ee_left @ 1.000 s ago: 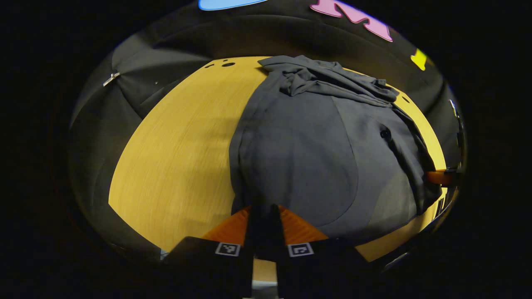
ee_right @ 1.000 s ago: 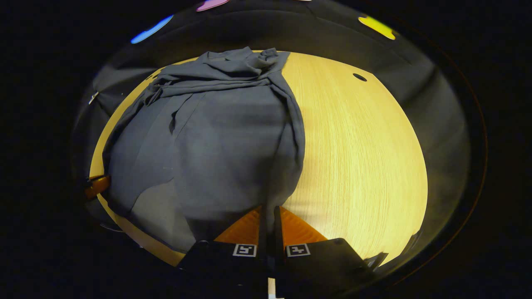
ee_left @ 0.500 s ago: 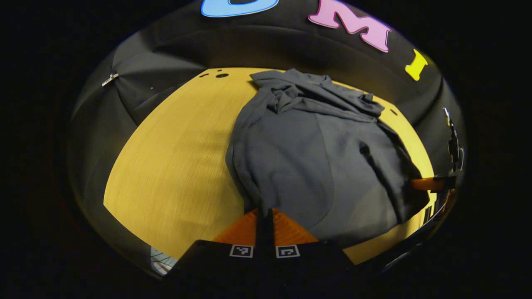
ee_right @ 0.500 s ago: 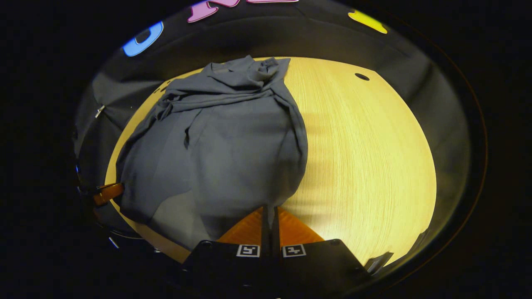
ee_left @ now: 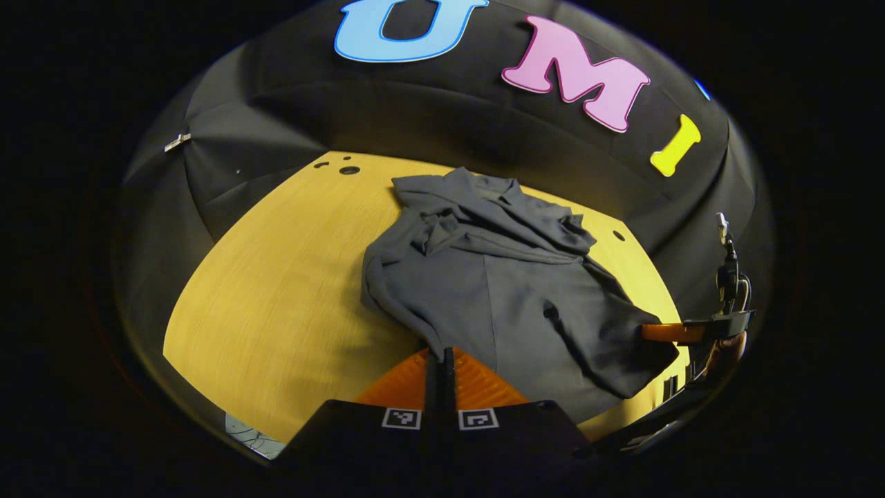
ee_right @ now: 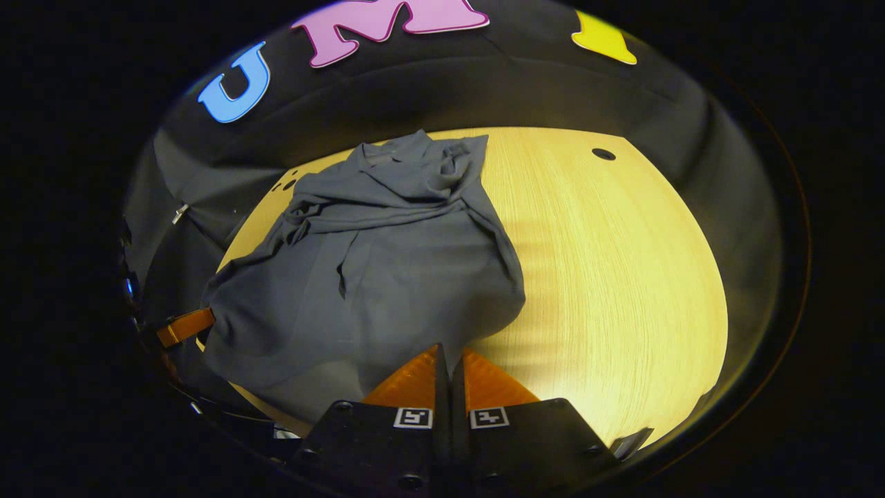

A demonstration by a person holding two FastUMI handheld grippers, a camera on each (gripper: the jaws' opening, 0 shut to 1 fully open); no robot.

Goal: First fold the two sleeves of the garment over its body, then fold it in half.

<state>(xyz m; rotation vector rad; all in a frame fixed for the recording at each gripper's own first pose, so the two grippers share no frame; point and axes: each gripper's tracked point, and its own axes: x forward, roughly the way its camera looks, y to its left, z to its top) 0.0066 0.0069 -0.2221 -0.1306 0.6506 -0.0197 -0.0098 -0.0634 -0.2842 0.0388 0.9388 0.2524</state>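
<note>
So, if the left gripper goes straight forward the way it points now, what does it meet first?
Most likely the grey garment. The left gripper has its fingers closed on the near hem, and the cloth lies directly ahead on the wooden table. Depth is unclear.

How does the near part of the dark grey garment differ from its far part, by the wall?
On the dark grey cloth garment, the near part is fairly smooth, while the far part is bunched, with folds lying across it. The near part is pinched at its corners by the left gripper and the right gripper, jaws shut; the far part rests free on the yellow wooden table. Both parts are the same dark grey cloth.
</note>
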